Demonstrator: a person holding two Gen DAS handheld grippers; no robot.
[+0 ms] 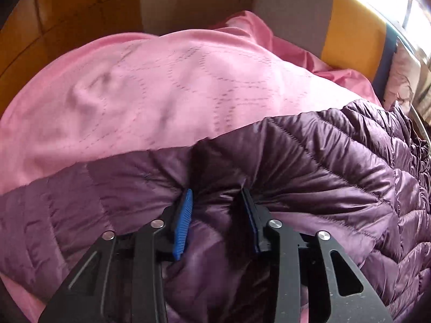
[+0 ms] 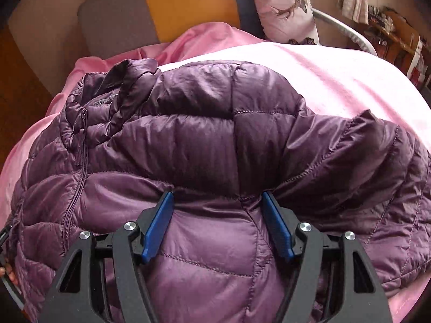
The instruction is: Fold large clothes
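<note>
A purple quilted puffer jacket lies on a pink blanket. My left gripper is shut on a bunched fold of the jacket near its edge, and the fabric puckers around both blue pads. In the right wrist view the jacket shows its collar and zipper at the left, with a sleeve reaching right. There my right gripper holds a thick puffy fold, jaws wide, pads pressing into its sides. The pink blanket spreads beyond it.
A grey and yellow cushion stands behind the blanket. Next to a curved metal rail leans a deer-print pillow. Wooden floor lies to the left. A cluttered shelf is at far right.
</note>
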